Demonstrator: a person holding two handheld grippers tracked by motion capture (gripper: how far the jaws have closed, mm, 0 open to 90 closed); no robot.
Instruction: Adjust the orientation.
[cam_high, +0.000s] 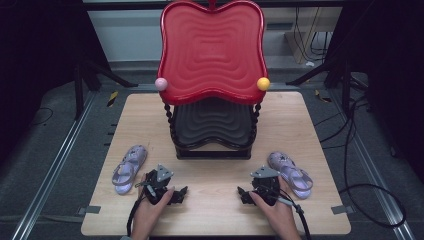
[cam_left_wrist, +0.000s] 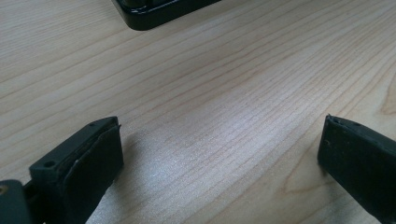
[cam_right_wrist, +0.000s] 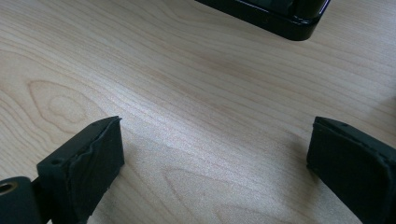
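On the pale wooden table (cam_high: 215, 210), both grippers — left gripper (cam_high: 181, 193) and right gripper (cam_high: 243, 194) — are rested with jaws spread wide and empty, while each small lilac sandal (cam_high: 129, 168) (cam_high: 291, 174) lies untouched just beside its hand, so nothing is judged done yet.

Colours noted. Table (cam_high: 215, 210): pale wood with fine darker grain lines and oval knot figures. Two-tier stand at the table's far middle: upper tray (cam_high: 212, 50) glossy red, patterned in concentric wavy ridges; lower tray (cam_high: 212, 122) black, same ripple pattern; posts and base black. Pink ball (cam_high: 161, 84) at the red tray's left corner, yellow ball (cam_high: 263, 83) at its right. Left sandal (cam_high: 129, 167), near the left edge, lilac; right sandal (cam_high: 292, 172), near the right edge, lilac. Left gripper (cam_high: 176, 194) and right gripper (cam_high: 248, 195): black, each with a grey top plate.
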